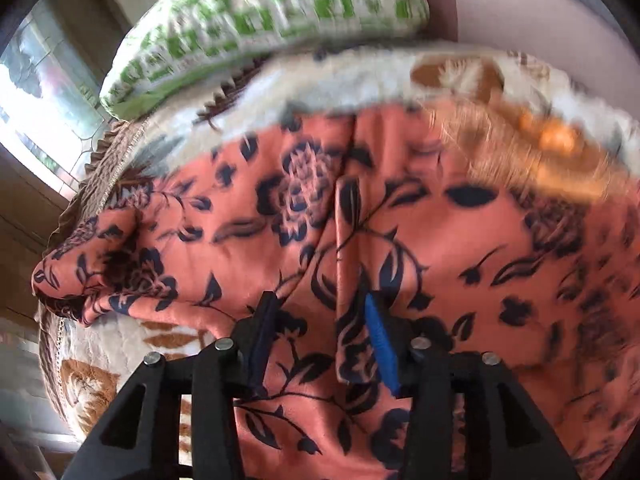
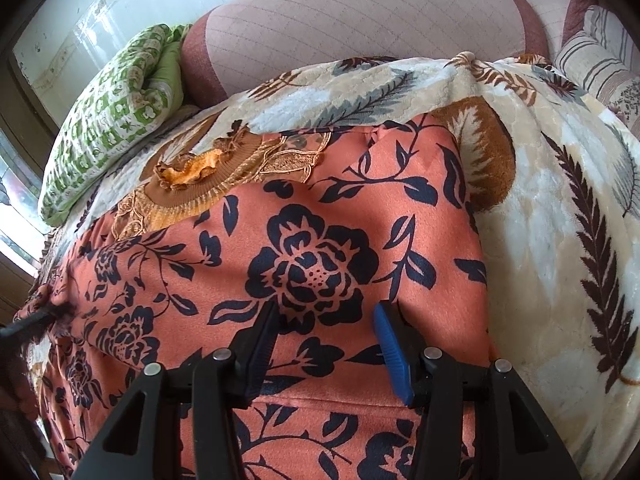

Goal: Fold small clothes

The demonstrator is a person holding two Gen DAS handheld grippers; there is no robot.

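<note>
A small salmon-orange garment with a dark navy flower print (image 2: 312, 256) lies spread on a leaf-patterned fleece blanket (image 2: 560, 240). Its neck has gold-brown embroidered trim (image 2: 208, 176) at the far left. In the left wrist view the same garment (image 1: 440, 240) shows a raised lengthwise fold (image 1: 348, 240) and a bunched sleeve (image 1: 104, 264) at the left edge. My left gripper (image 1: 320, 308) is open, its fingers on either side of the fold just above the cloth. My right gripper (image 2: 326, 316) is open and empty, low over the big printed flower.
A green-and-white patterned pillow (image 2: 108, 128) lies at the far left, also in the left wrist view (image 1: 260, 24). A pink quilted cushion (image 2: 360, 24) stands behind the blanket. A striped cushion (image 2: 600, 60) is at the far right. A bright window (image 1: 40, 92) is left.
</note>
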